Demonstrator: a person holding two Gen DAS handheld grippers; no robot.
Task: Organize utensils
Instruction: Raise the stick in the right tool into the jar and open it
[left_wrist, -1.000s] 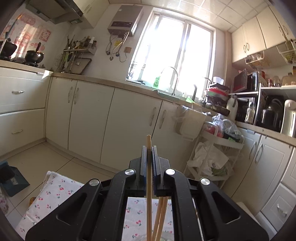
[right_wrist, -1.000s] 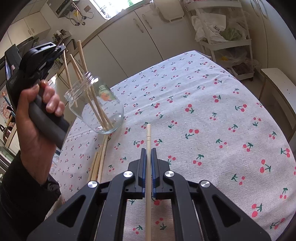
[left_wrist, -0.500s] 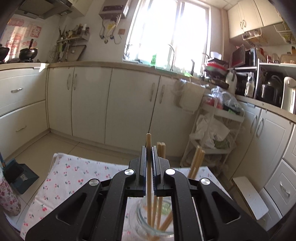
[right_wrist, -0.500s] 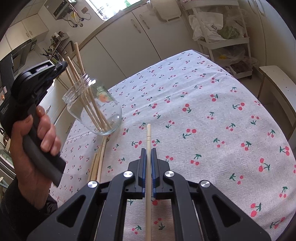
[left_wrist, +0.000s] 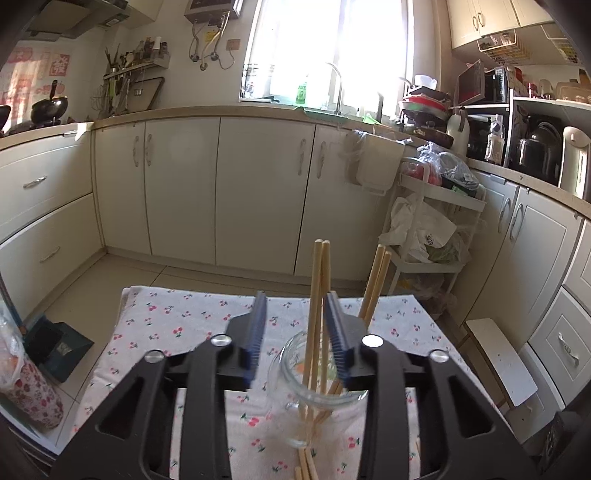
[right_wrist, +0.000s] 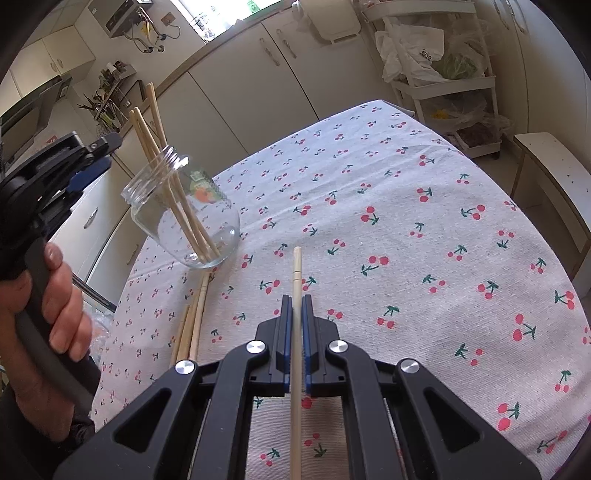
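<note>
Here, at the glass jar on the cherry-print tablecloth, with the left gripper just above the rim and its jaws opening. Blue pads parted, nothing pressed between them, though the upright chopsticks rise through the gap close to the right pad. Judged as the release step of a drop: one stick just let go among those leaning in the jar. To finish it well: keep widening until both pads stand clear of every stick, then draw back along the sticks' own line rather than sideways, since a sideways brush could tip the jar or flick the tall ends out. Right gripper shut tight on a single chopstick, held lengthwise with the tip pointing forward over the cloth, well apart from the jar. Loose chopsticks lying flat on the cloth just beside the jar's base, not yet gathered. For the next insertion: tilt the held stick steeply, aim for the open side of the mouth away from the leaning bundle, lower before releasing. Hand on the left handle near the table edge.
</note>
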